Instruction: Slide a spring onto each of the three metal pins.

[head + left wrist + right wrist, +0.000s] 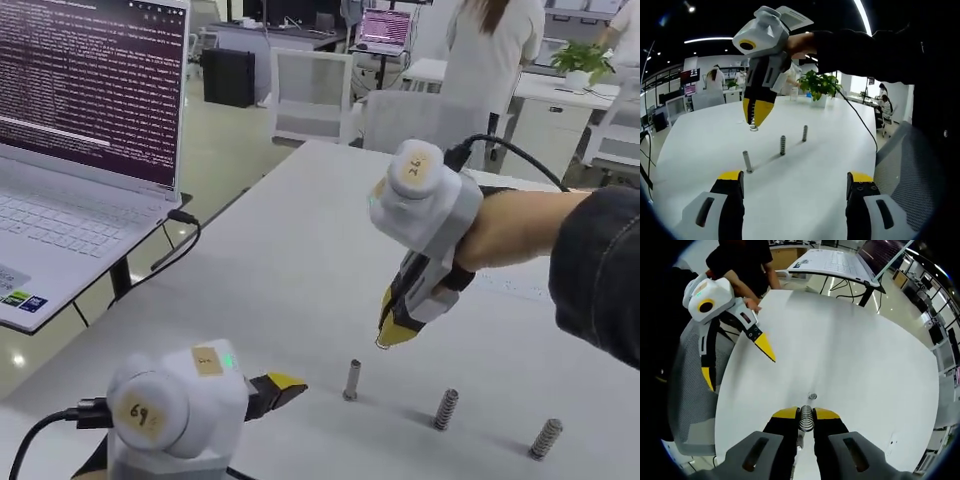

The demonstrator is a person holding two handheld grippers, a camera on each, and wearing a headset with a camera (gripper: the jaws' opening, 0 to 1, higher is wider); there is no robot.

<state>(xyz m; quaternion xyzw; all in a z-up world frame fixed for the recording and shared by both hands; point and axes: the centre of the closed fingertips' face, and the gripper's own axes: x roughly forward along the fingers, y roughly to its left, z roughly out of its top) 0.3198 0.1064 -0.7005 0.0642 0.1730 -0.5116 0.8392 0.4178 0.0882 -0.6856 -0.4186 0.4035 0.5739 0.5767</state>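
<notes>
two sprung pins (pixel 446 409) stand off to the side; the third, a bare pin (pixel 352 380), sits just beyond the tips of the right gripper (pixel 806 413), whose jaws pinch a spring (pixel 806 421) between them. the left gripper (pixel 795 176) holds its jaws spread wide, the bare pin ahead of its left jaw.

Your white counter (pixel 300 260) carries three upright metal pins in a row: a bare pin (pixel 352 380) at your left, then a middle pin (pixel 446 409) and a right pin (pixel 546 438) — both coil-sleeved.
</notes>
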